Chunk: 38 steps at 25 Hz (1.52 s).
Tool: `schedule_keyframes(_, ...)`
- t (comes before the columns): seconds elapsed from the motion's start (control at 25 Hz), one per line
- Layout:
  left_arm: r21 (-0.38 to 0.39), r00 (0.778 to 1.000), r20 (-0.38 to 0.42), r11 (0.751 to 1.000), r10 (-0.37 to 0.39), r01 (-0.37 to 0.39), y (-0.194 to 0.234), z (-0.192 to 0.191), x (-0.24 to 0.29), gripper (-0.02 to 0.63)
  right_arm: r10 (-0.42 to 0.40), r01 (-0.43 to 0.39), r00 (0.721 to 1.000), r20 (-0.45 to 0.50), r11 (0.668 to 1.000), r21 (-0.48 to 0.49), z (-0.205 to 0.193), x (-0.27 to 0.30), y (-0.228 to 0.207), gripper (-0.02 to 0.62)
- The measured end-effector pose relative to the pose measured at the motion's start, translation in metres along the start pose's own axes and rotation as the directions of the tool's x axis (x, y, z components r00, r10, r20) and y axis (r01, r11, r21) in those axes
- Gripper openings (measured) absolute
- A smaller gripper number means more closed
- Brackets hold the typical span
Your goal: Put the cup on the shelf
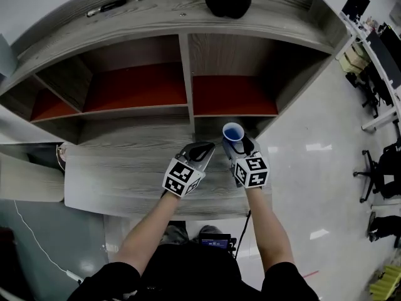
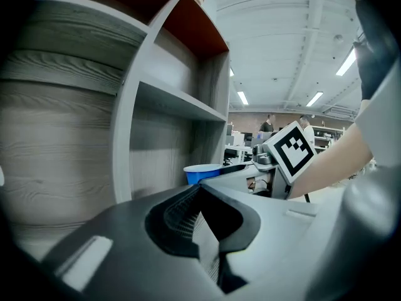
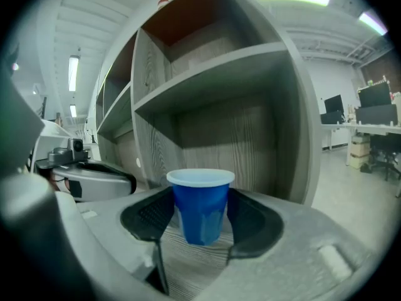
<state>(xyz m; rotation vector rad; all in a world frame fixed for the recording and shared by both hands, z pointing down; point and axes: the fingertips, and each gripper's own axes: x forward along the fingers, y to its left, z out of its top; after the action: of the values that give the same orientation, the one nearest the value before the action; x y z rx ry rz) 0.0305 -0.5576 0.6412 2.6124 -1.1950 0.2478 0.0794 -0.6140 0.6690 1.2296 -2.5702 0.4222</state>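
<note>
The grey wood-grain shelf unit (image 1: 185, 74) fills the front, its red-backed compartments open toward the person; its lower ledge (image 1: 125, 168) juts out beneath both tools and ends at a right-hand corner beside the glossy pale floor (image 1: 313, 187); the lower right bay gapes just beyond the right gripper (image 1: 238, 148); that claw grips the sides of the white-rimmed blue plastic cup (image 3: 200, 205), upright over the ledge, before that bay; the left gripper (image 1: 199, 149), just beside it, has its jaws together on nothing.
</note>
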Motion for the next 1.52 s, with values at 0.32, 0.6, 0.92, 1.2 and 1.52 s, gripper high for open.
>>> schedule_keyframes(0.32, -0.028, 0.999, 0.028, 0.999, 0.021, -0.02, 0.016, -0.008, 0.02, 0.002, -0.018, 0.018, 1.0, -0.004, 0.999, -0.035, -0.015, 0.037, -0.014, 0.265)
schedule_keyframes(0.6, -0.024, 0.999, 0.031, 0.999, 0.022, -0.021, 0.022, -0.019, 0.022, 0.002, -0.029, 0.027, 0.999, -0.025, 0.997, -0.072, -0.033, 0.067, -0.021, 0.265)
schedule_keyframes(0.92, -0.004, 1.0, 0.02, 1.0, 0.012, -0.012, 0.02, -0.028, 0.016, 0.002, -0.044, 0.041, 0.999, -0.024, 0.994, -0.105, -0.038, 0.087, -0.023, 0.265)
schedule_keyframes(1.2, -0.006, 1.0, 0.017, 1.0, 0.02, -0.02, 0.021, -0.029, 0.007, 0.002, -0.056, 0.046, 0.995, -0.077, 0.992, -0.118, -0.045, 0.095, -0.022, 0.265)
schedule_keyframes(1.52, -0.033, 0.999, 0.025, 0.999, 0.029, -0.028, 0.02, -0.026, 0.004, 0.002, -0.072, 0.057, 0.99, -0.125, 0.991, -0.121, -0.056, 0.09, -0.025, 0.265)
